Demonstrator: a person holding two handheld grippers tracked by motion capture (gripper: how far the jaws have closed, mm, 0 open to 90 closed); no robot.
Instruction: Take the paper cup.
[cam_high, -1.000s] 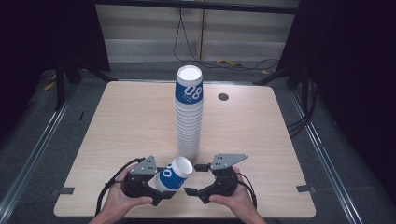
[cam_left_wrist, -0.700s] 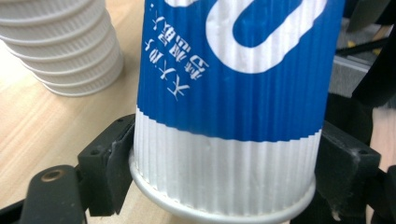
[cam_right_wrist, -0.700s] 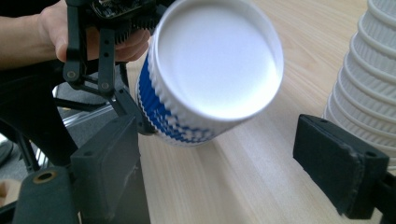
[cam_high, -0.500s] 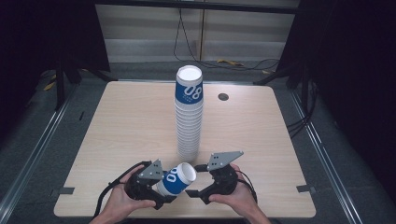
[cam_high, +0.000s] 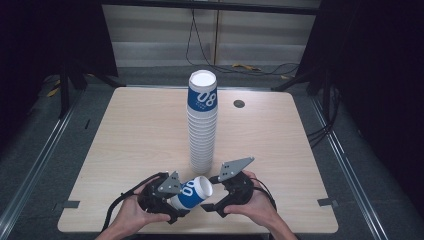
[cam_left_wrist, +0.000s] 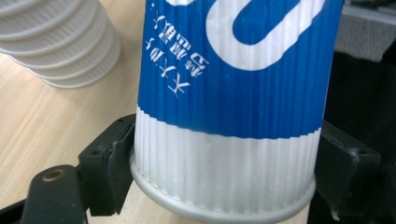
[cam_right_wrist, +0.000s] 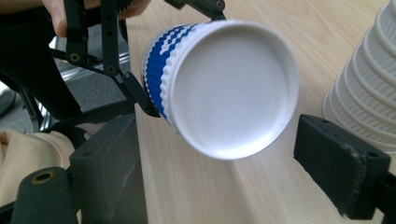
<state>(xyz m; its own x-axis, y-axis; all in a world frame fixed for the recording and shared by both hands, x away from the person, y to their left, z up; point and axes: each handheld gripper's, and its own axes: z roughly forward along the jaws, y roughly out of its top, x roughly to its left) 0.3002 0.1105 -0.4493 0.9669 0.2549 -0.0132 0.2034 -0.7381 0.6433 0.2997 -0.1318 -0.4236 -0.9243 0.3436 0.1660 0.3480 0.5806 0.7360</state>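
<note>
A blue and white ribbed paper cup (cam_high: 189, 193) lies tilted on its side just above the table's front edge. My left gripper (cam_high: 176, 202) is shut on it near the rolled rim (cam_left_wrist: 219, 205), one pad on each side. The cup's white base (cam_right_wrist: 231, 88) points at my right gripper (cam_high: 214, 201), which is open. In the right gripper view its pads (cam_right_wrist: 343, 161) stand wide on either side of the base without touching it. A tall stack of the same cups (cam_high: 202, 125) stands upright just behind both grippers.
The light wooden table (cam_high: 125, 130) has a small round grommet (cam_high: 239, 104) at the back right. The base of the stack (cam_left_wrist: 56, 42) is close to the held cup, and its ribbed side (cam_right_wrist: 369, 84) sits right of my right gripper. Cables trail off behind the table.
My left gripper has tipped the cup lower and more onto its side. The right gripper has edged in toward the cup's base. The stack has not moved.
</note>
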